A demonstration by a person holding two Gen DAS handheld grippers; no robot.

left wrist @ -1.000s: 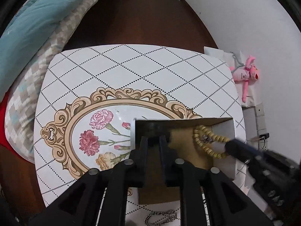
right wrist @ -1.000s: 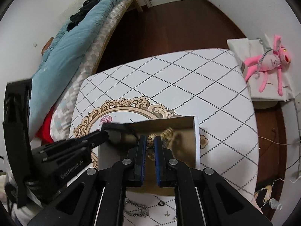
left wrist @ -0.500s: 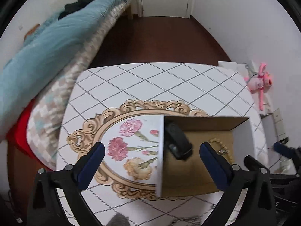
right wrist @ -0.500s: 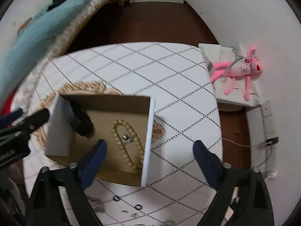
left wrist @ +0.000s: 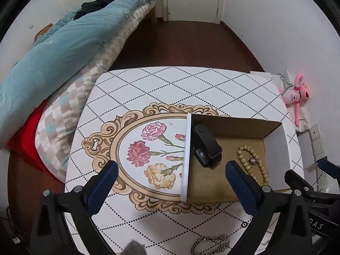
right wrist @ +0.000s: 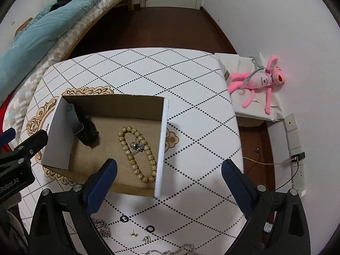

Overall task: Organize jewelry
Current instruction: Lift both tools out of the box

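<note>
Bead bracelet (right wrist: 137, 153) right of, perhaps, a watch (right wrist: 86, 132) in box (right wrist: 161, 148).

We are in a bedroom at home.

We see a bed (left wrist: 119, 48) heaped with a blue quilt (left wrist: 53, 51) along the wall, a white door (left wrist: 192, 0) at the far end of a dark wood floor (left wrist: 187, 44), a pink plush toy (right wrist: 259, 82) lying on a low white box (right wrist: 250, 108), wall sockets (right wrist: 294, 140), and a small table (right wrist: 148, 68) with a flowered, diamond-patterned top.

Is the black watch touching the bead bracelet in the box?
Apart. The right wrist view shows bare cardboard floor between the black watch and the bead bracelet.
</note>
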